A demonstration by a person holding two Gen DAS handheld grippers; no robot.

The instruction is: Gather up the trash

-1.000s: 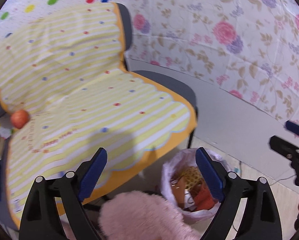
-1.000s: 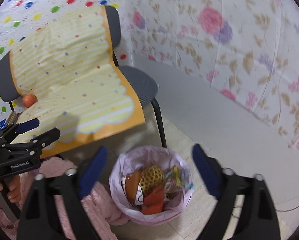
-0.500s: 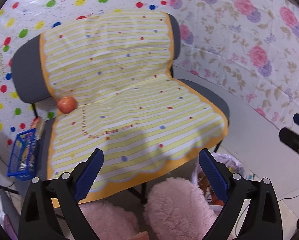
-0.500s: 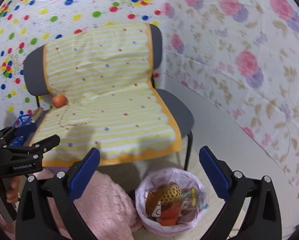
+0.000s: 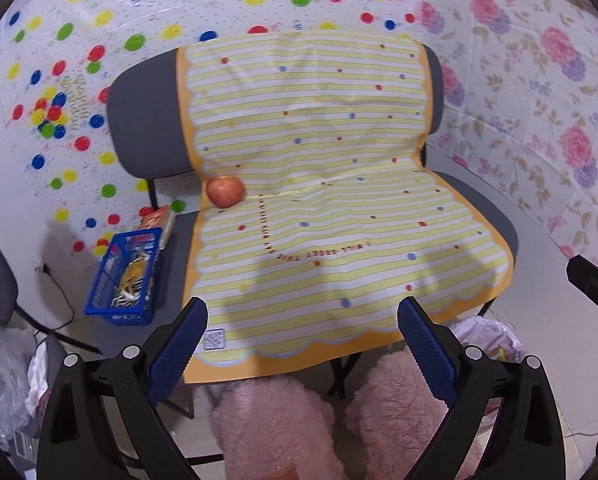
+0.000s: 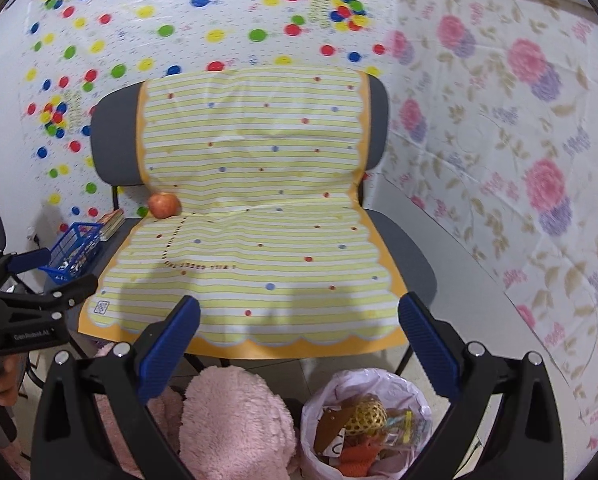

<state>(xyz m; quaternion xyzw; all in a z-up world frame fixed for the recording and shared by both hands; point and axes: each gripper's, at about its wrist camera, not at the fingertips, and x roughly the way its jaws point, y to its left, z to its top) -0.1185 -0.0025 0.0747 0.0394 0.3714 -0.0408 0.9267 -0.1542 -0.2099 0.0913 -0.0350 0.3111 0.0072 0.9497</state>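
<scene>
Grey chair [image 5: 147,120] under striped yellow cloth [image 5: 319,200] (apple [image 5: 225,191] atop), both tools [image 5: 301,344] [image 6: 299,344] spread, empty.

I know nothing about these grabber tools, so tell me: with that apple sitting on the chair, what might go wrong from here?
The apple is round and rests at the crease of the loose striped cloth, so a nudge from the open left gripper may roll it off the chair.

The trash bag on the floor already looks full; another item might spill.

The right gripper hangs open near the cloth's front edge and could snag it.
</scene>
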